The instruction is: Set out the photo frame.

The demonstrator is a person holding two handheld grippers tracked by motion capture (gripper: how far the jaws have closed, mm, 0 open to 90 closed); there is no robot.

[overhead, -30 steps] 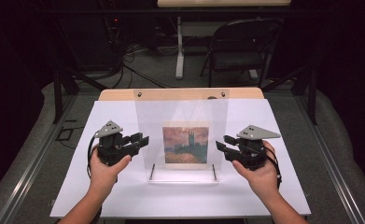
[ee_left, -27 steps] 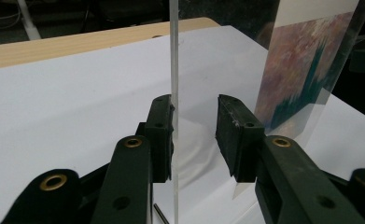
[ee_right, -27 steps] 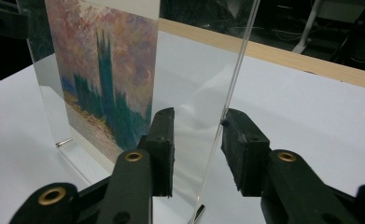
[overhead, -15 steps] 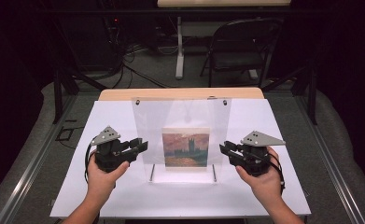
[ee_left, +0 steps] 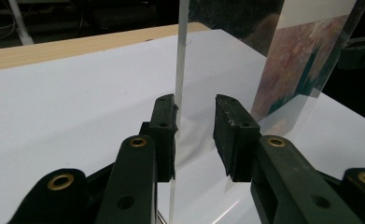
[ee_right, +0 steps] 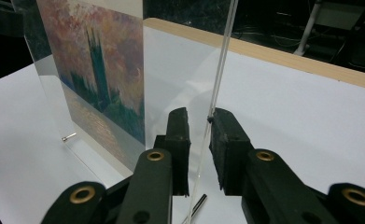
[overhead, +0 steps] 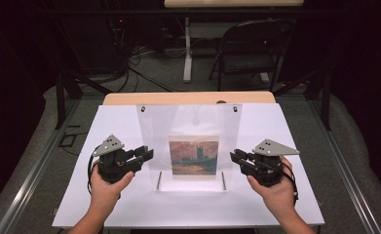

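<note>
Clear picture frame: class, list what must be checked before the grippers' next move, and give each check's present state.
1. Left gripper straddles one side edge of the frame, jaws just closing: ok.
2. Left grip firm: not ok, one jaw stands apart from the pane.
3. Right gripper straddles the other edge, jaws just closing: ok.
4. Right grip firm: not ok, a gap shows at one jaw.
5. Frame upright on the table: ok.
6. Picture seated in the frame: ok.
</note>
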